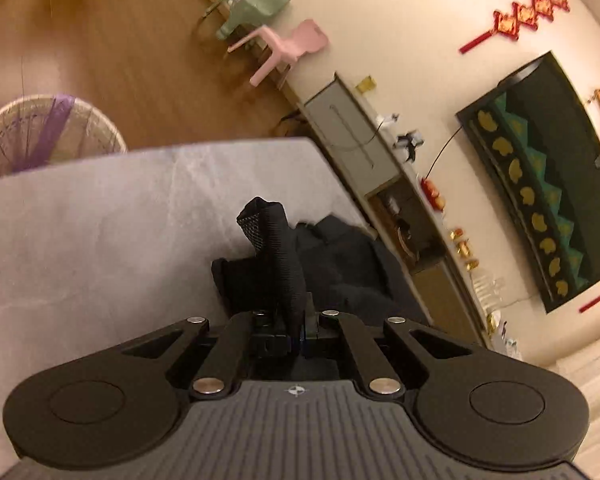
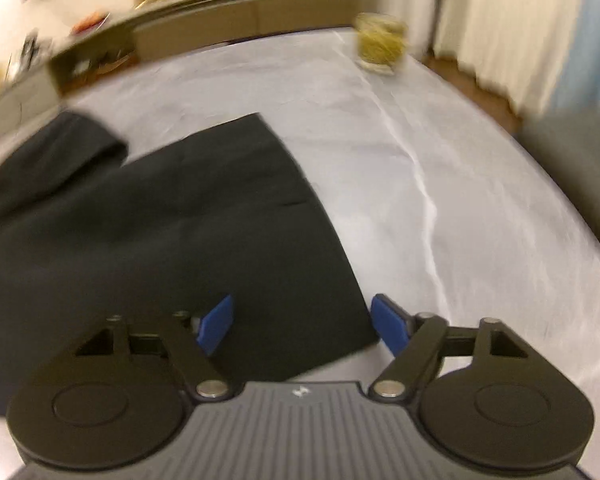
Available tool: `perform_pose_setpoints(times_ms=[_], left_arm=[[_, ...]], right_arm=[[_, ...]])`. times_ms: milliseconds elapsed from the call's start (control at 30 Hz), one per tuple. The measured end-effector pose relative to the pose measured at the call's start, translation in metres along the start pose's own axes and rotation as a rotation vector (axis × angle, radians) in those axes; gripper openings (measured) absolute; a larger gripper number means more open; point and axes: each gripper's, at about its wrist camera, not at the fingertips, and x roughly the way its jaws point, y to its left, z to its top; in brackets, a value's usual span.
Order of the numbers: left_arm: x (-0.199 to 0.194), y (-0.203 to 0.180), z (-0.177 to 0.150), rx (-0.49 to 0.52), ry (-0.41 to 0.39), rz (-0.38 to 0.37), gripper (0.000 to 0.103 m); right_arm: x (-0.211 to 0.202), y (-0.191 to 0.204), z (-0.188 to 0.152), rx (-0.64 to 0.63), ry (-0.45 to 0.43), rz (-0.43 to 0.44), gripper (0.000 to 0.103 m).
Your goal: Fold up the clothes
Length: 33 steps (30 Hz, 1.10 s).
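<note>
Right now the dark charcoal cloth garment (image 2: pixel 160 216) lies spread over the pale grey sheet-covered tabletop (image 2: pixel 440 152), filling the left and lower centre of the right wrist view, with one straight edge running down towards the bottom centre. The left hand-held gripper (image 1: pixel 296 320) has its jaws pressed together on a ribbed black band of the garment (image 1: pixel 278 248), which stands up in a bunched strip at the middle of the left wrist view; the rest of the cloth is heaped just behind it. The right hand-held gripper (image 2: pixel 304 326) is spread, its blue pads (image 2: pixel 216 326) on either side of the near corner of the cloth, not pressing on it as far as the blurred picture shows.

I judge the step in hand to be taking a second hold so that the garment can be lifted and laid flat for a fold. To do it well, the right pads should close right on the corner, catching all the layers of the hem. The left should keep its pinch firm. Both holds should then draw apart evenly, so that the cloth is taut and smooth.
</note>
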Motion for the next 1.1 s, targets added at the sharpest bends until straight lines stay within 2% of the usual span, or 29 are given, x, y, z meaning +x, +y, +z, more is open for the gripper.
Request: perform_pose_setpoints(times_ms=[33, 100, 167, 200, 233, 267, 400, 467, 500, 533, 600, 633, 700, 767, 833, 900, 933, 967, 1000, 1067, 1100], left_arm=[[0.002, 0.001, 0.000, 0.011, 0.001, -0.002, 0.002], [0.005, 0.002, 0.001, 0.034, 0.002, -0.007, 0.002], [-0.008, 0.011, 0.012, -0.012, -0.083, -0.061, 0.002], [-0.015, 0.016, 0.016, -0.037, -0.114, -0.087, 0.002], [-0.022, 0.020, 0.018, -0.059, -0.131, -0.108, 0.002], [-0.026, 0.025, 0.017, -0.059, -0.124, -0.094, 0.002], [-0.016, 0.045, 0.002, -0.049, 0.039, 0.049, 0.002], [-0.016, 0.052, -0.003, -0.024, 0.069, 0.119, 0.002], [-0.020, 0.054, -0.004, -0.012, 0.063, 0.151, 0.004], [-0.026, 0.054, -0.002, -0.005, 0.043, 0.169, 0.007], [-0.042, 0.053, 0.002, 0.006, -0.020, 0.185, 0.017], [-0.051, 0.049, 0.003, 0.020, -0.061, 0.188, 0.017], [-0.062, 0.034, 0.001, 0.075, -0.117, 0.176, 0.022], [-0.062, 0.018, -0.005, 0.126, -0.120, 0.109, 0.026], [-0.051, 0.003, -0.012, 0.178, -0.060, 0.043, 0.026], [-0.035, -0.008, -0.020, 0.230, 0.033, -0.012, 0.026], [-0.026, -0.010, -0.024, 0.251, 0.082, -0.015, 0.026], [-0.017, -0.010, -0.028, 0.274, 0.123, 0.006, 0.026], [-0.008, -0.009, -0.033, 0.294, 0.158, 0.047, 0.026], [0.004, 0.000, -0.038, 0.318, 0.211, 0.148, 0.026], [0.005, 0.006, -0.039, 0.314, 0.214, 0.178, 0.020]], right_arm=[[0.000, 0.007, 0.003, -0.032, -0.019, 0.009, 0.008], [0.002, 0.020, 0.008, -0.090, -0.051, 0.011, 0.005], [-0.006, 0.025, 0.016, -0.122, -0.138, -0.001, 0.005], [-0.018, 0.020, 0.022, -0.090, -0.195, 0.002, 0.005], [-0.028, 0.013, 0.026, -0.047, -0.235, 0.017, 0.005], [-0.031, 0.006, 0.027, -0.022, -0.242, 0.019, 0.005], [-0.017, -0.005, 0.017, -0.015, -0.126, -0.050, 0.006], [-0.017, -0.003, 0.011, -0.034, -0.096, -0.105, 0.008], [-0.019, -0.003, 0.010, -0.035, -0.106, -0.143, 0.015], [-0.022, -0.003, 0.011, -0.033, -0.124, -0.170, 0.031], [-0.040, 0.000, 0.011, -0.031, -0.227, -0.226, 0.050], [-0.049, 0.003, 0.011, -0.038, -0.289, -0.236, 0.050], [-0.054, 0.021, 0.009, -0.091, -0.330, -0.137, 0.052], [-0.052, 0.044, 0.005, -0.157, -0.320, -0.010, 0.052], [-0.036, 0.070, -0.001, -0.233, -0.250, 0.083, 0.048], [-0.023, 0.084, -0.005, -0.299, -0.209, 0.094, 0.047], [-0.017, 0.084, -0.006, -0.308, -0.189, 0.083, 0.047], [-0.011, 0.080, -0.006, -0.299, -0.160, 0.070, 0.047], [-0.005, 0.076, -0.005, -0.289, -0.130, 0.058, 0.044], [0.000, 0.054, -0.002, -0.202, -0.082, 0.047, 0.046], [0.000, 0.040, -0.001, -0.146, -0.058, 0.052, 0.048]])
